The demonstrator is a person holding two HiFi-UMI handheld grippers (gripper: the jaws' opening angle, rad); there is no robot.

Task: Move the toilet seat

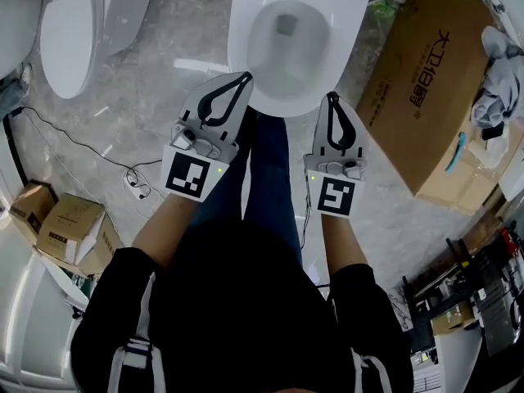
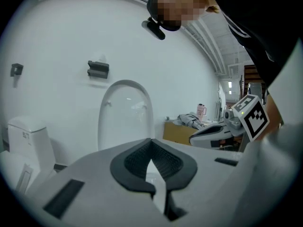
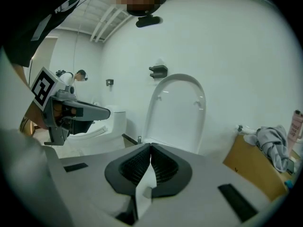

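Toilet seat (image 3: 177, 112) standing upright against the wall, behind the open bowl (image 1: 282, 101). Left gripper (image 1: 246, 76) and right gripper (image 1: 332, 97) hover at the bowl's front rim, jaws pressed together with nothing between them. The seat is probably stiff, smooth, hinged plastic, fairly light and slippery; its free top edge seems the best hold.

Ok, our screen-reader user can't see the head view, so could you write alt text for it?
Seen from above, a person holds the left gripper and right gripper, both shut and empty, by the front rim of an open white toilet. A cardboard box lies to the right, a second toilet at upper left.
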